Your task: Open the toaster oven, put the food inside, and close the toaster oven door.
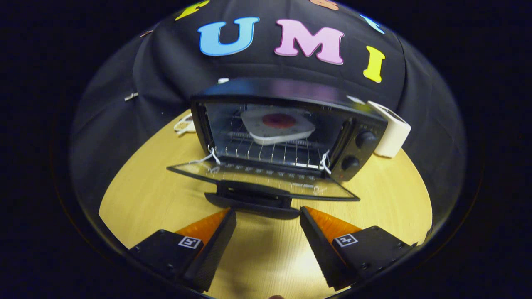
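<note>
A black toaster oven stands on the wooden table, its glass door folded down flat toward me. On the wire rack inside rests a white plate carrying a round dark-red piece of food. The door's black handle lies just ahead of my fingertips. My gripper is open, its fingers spread wide with only bare table between them, a little short of the handle.
Two black knobs sit on the oven's right panel. A white boxy appliance stands right of the oven, and a small pale object lies behind its left corner. White strings hang at both door hinges.
</note>
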A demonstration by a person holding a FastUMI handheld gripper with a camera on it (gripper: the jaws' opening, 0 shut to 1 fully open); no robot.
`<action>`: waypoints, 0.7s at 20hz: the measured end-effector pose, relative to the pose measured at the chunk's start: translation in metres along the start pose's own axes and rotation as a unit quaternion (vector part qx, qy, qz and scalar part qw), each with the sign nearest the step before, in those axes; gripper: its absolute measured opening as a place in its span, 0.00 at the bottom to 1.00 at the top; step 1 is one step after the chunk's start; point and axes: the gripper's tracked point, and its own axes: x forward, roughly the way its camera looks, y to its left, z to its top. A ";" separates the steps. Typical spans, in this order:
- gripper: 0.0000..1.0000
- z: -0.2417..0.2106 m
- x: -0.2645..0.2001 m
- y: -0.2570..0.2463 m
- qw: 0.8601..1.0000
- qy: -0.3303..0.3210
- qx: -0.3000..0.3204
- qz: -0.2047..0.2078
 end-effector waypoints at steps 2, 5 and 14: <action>1.00 0.019 -0.002 -0.002 1.000 -0.025 -0.006 0.002; 1.00 0.049 -0.009 -0.011 0.998 -0.058 -0.004 -0.010; 0.99 0.158 -0.074 -0.066 0.978 -0.209 0.017 -0.019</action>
